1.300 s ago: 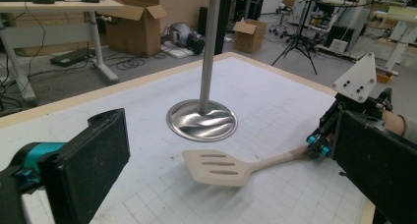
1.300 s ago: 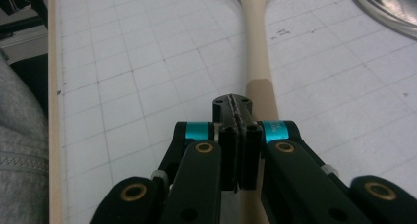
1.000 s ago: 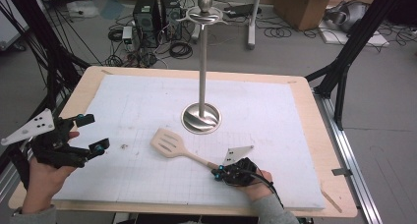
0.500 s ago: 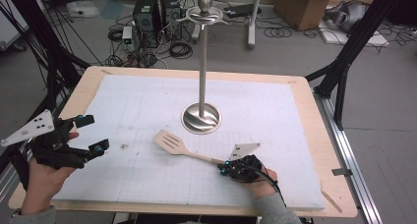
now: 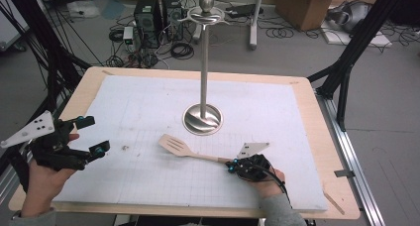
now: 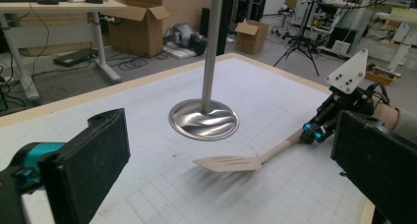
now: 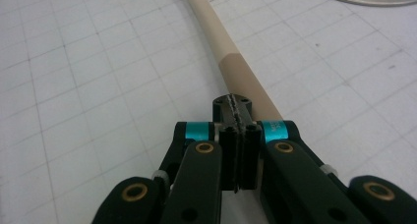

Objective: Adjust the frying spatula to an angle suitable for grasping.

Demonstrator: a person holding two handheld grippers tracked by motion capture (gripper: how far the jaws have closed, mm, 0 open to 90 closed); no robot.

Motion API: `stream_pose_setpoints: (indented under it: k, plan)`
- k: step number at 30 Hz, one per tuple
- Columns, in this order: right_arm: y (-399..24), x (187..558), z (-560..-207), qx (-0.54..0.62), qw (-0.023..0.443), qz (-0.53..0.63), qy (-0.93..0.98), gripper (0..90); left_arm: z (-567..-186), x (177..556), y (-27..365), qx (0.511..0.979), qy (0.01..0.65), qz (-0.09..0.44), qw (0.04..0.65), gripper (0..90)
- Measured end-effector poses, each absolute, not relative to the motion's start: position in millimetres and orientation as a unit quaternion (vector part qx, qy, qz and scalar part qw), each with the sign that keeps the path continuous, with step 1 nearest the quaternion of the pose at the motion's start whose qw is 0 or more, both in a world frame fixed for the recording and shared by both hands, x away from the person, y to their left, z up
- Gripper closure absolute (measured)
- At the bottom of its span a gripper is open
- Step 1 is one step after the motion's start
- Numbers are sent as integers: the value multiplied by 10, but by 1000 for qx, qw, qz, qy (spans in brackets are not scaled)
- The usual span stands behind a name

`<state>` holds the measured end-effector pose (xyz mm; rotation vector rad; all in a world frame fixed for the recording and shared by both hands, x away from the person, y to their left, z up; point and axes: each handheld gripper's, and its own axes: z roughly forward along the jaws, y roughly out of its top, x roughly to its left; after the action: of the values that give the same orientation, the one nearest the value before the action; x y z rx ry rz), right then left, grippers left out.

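1. The wooden spatula (image 5: 190, 152) was noted lying on the bench (image 5: 307, 137), long axis from blade at 10 o'clock to handle end at 4 o'clock.
2. The right gripper (image 5: 233, 166) was seen at the handle end, fingers pressed together, beside or over it; an actual pinch could not be told.
3. The left gripper (image 5: 94, 136) was held well apart at 9 o'clock, fingers spread, empty.
4. The steel stand (image 5: 203, 118) was recorded near the blade at 12 o'clock; a lift toward it was judged unobstructed.
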<state>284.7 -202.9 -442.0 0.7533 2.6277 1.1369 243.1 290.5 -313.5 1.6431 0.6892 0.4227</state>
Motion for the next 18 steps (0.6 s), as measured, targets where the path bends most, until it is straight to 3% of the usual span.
stream_pose_setpoints:
  k: [18]
  plan:
    - [-2444,2924,-4432,303,104,395,861,900,-3145,2432,2887,713,299,180,609,17]
